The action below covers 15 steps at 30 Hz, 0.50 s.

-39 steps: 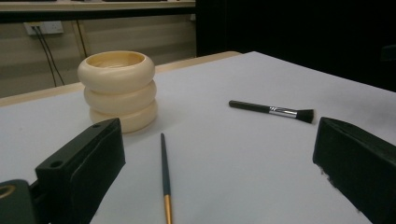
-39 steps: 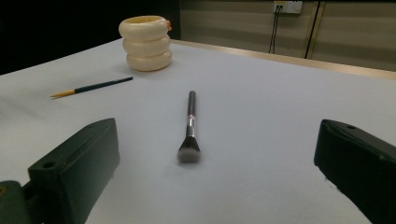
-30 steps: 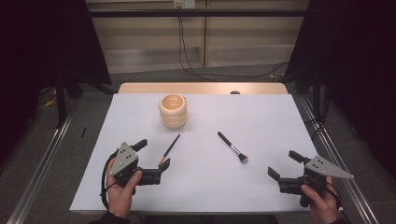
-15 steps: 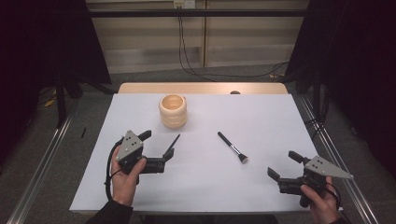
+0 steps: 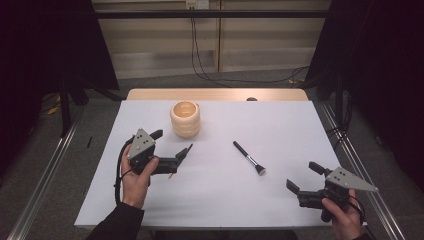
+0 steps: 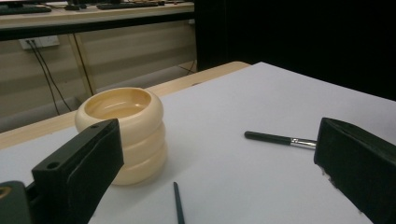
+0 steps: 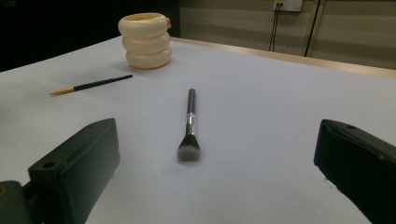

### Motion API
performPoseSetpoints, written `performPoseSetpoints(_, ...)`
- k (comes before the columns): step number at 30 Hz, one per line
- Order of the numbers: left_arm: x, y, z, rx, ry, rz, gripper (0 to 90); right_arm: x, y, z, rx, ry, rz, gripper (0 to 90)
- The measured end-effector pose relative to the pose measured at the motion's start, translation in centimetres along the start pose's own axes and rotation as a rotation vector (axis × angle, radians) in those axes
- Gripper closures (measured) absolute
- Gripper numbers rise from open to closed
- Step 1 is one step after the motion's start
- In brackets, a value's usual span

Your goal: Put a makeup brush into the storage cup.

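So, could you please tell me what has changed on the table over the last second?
The left tool has moved forward and inward from the near left, over the thin brush, its jaws open and nothing gripped yet. The right tool, the makeup brush and the ribbed cup stayed where they were.

A white-covered table [image 5: 280, 125] with a wooden far edge stands on a grey floor [image 5: 165, 82]. Behind it runs a pale panelled wall [image 5: 260, 40] with hanging cables [image 5: 196, 45], flanked by dark curtains [image 5: 45, 45].
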State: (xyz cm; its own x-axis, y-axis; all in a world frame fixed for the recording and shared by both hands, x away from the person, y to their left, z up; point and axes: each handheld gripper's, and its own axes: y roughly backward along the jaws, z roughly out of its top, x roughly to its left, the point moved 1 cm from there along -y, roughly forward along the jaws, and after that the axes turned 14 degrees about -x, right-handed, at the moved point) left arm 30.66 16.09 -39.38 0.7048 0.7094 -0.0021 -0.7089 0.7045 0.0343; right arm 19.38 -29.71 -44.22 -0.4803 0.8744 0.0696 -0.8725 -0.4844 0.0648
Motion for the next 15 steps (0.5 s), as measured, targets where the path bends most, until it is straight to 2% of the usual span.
performPoseSetpoints(7,0.7,-0.8,0.5,0.027,-0.002,-0.013,1.4,0.0,0.0,0.0,0.002,0.002,0.000,0.0)
performPoseSetpoints(11,1.4,-1.8,0.3,0.086,0.003,-0.013,1.6,0.0,0.0,0.0,0.001,0.006,-0.002,0.0)
performPoseSetpoints(15,2.0,-2.5,0.2,0.120,0.007,-0.016,1.6,0.0,0.0,0.0,0.004,0.003,0.002,0.0)
